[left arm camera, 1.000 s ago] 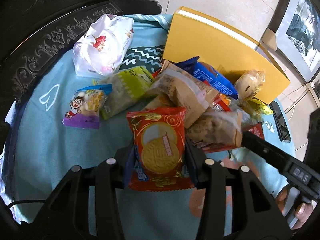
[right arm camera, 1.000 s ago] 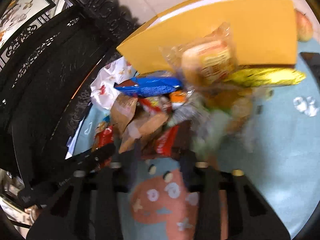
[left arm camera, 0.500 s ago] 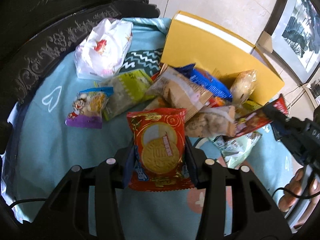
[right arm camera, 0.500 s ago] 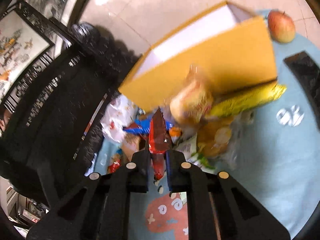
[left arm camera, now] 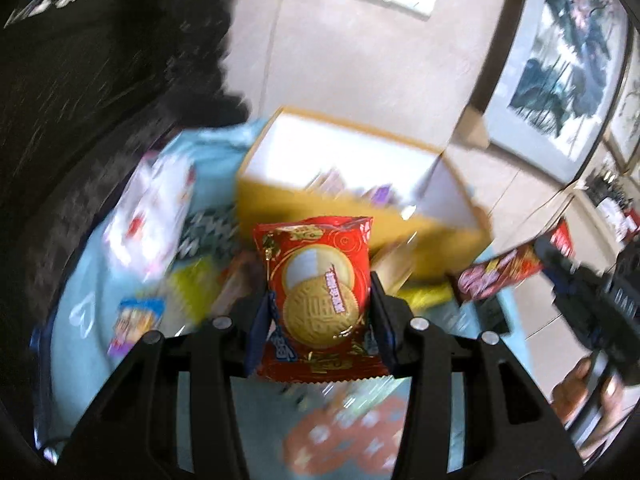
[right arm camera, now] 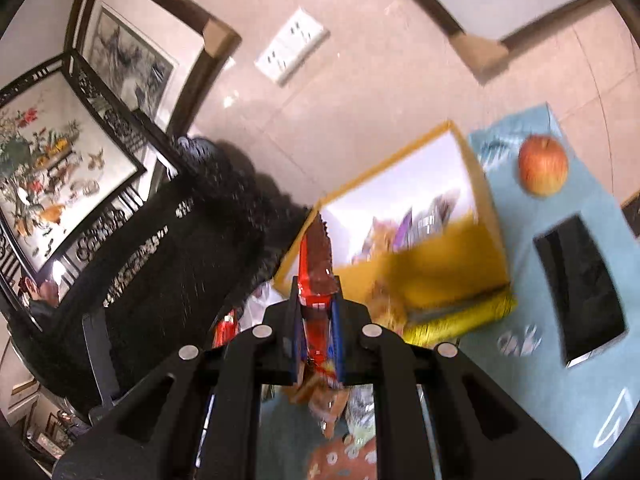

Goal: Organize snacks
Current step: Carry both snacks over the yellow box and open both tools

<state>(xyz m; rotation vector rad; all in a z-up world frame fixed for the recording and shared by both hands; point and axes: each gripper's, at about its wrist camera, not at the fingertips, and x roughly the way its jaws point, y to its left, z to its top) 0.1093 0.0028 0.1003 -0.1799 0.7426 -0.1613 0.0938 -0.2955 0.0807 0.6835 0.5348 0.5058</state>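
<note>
Both held snack packets (left arm camera: 318, 296) (right arm camera: 316, 268) hang short of the yellow box's near rim (left arm camera: 320, 204).

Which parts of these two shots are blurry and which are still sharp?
Left wrist view: the red biscuit packet between the fingers is sharp, while the yellow box and the snack pile smear. Right wrist view: the red wrapper is fairly crisp; the box is streaked and the apple is slightly soft.

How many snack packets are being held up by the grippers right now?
2. A red cookie packet is clamped in the left gripper. A thin red-and-brown packet is pinched edge-on in the right gripper. More snacks lie blurred on the table below.
</note>
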